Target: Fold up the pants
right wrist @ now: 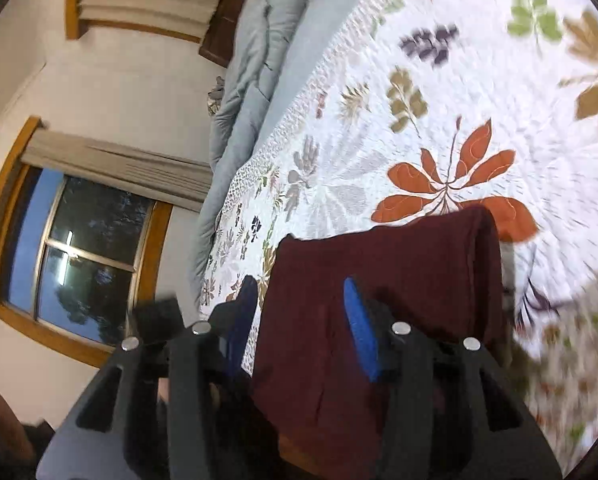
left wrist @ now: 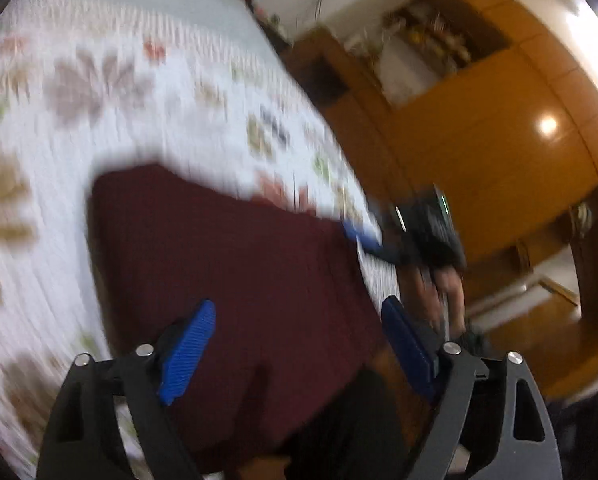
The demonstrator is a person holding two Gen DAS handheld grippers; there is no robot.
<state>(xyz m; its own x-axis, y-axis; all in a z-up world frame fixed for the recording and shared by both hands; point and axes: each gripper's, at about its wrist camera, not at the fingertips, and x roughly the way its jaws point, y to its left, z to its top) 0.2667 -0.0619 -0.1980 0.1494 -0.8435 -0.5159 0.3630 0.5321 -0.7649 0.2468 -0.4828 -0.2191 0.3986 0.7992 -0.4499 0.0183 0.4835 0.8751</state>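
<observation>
Left claw (left wrist: 295,344) agape; pants (left wrist: 235,280) on floral quilt (right wrist: 439,120)

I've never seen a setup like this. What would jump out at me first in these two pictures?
Probably the dark maroon pants, lying at the near edge of a bed and overhanging it, on a white quilt printed with big coloured leaves. Next, the bright blue fingers of the left gripper, spread wide over the cloth, and the right gripper, also open, astride the pants' side edge.
</observation>
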